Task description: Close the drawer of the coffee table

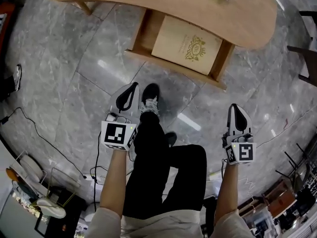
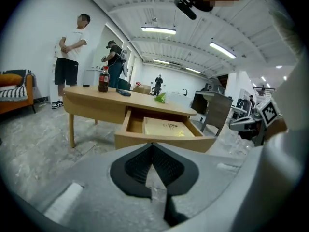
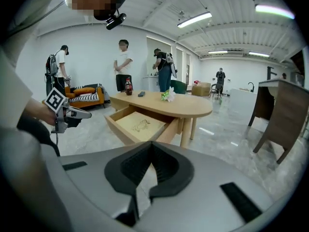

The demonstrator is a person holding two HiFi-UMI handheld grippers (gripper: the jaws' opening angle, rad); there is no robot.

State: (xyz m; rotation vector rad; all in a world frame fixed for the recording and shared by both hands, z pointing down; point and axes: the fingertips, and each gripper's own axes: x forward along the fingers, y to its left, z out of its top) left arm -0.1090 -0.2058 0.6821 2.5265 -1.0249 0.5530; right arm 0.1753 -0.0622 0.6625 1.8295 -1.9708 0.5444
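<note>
Shows a light-wood coffee table (image 1: 163, 4) with a rounded top. Has its drawer (image 1: 140, 33) pulled far out from under that top, open, level, front panel nearest, with a cream booklet (image 1: 185, 43) lying flat inside.

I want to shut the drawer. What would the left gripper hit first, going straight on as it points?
Probably the drawer front; but the left gripper tilts downward, so it might meet the floor first.

grey marble floor (image 1: 64, 58), polished, glare patches on it. black cable (image 1: 37, 133) trails across it at the left. orange sofa (image 2: 14, 98) with a striped cushion against the white wall. person in white shirt and black shorts (image 2: 72, 52) standing beyond. dark bottle (image 2: 103, 79) upright. ceiling strip lights (image 2: 159, 30) lit.
</note>
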